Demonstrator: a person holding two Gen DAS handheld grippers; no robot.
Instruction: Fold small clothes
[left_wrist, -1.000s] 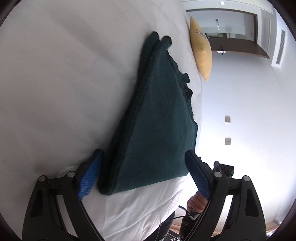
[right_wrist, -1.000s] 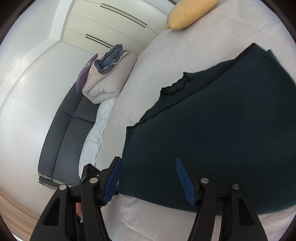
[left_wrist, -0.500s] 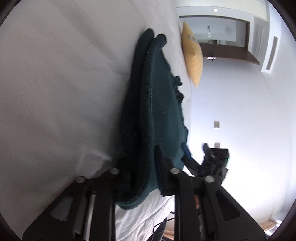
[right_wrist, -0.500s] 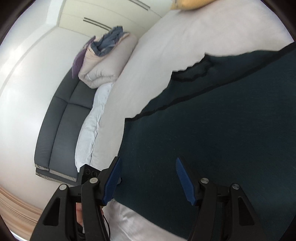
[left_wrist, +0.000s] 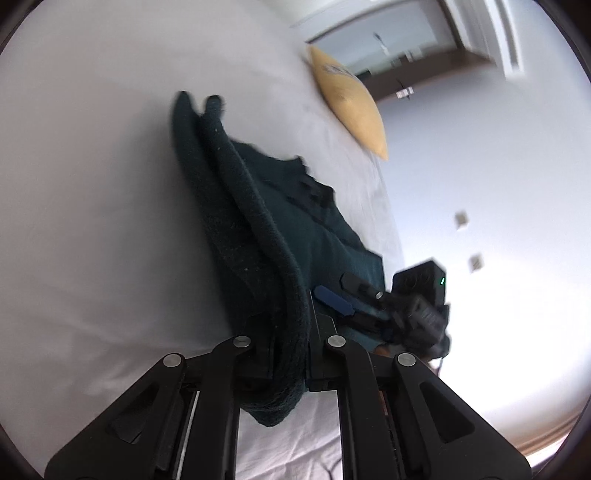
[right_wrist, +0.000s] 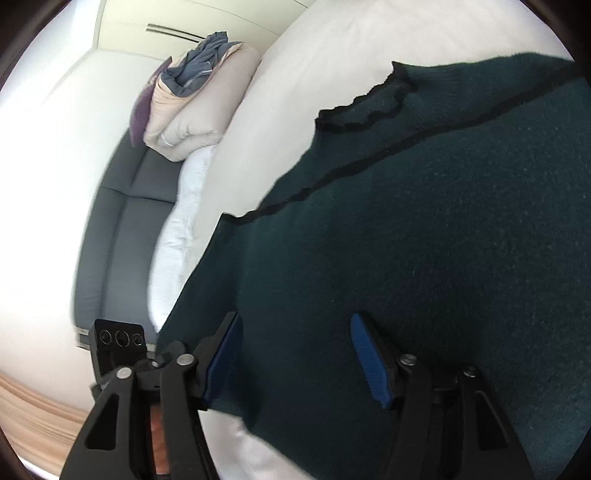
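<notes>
A dark green knitted garment (left_wrist: 258, 229) lies folded on the white bed (left_wrist: 92, 184). My left gripper (left_wrist: 291, 332) is shut on its near folded edge, and the cloth bulges out between the jaws. In the right wrist view the same garment (right_wrist: 424, 240) fills the frame, with black trim along its edge. My right gripper (right_wrist: 295, 350) is open, its blue pads (right_wrist: 364, 350) over the garment's near corner. The right gripper also shows in the left wrist view (left_wrist: 369, 299), low at the garment's far corner.
A yellow cushion (left_wrist: 351, 107) lies at the far end of the bed. A grey sofa (right_wrist: 118, 229) with a folded duvet and clothes (right_wrist: 192, 107) stands beside the bed. Wall (left_wrist: 498, 166) and wooden floor (right_wrist: 33, 417) lie past the bed's edges.
My left gripper closed on the garment's near edge and lifted it slightly. My right gripper moved forward over the garment's corner and stayed open.
</notes>
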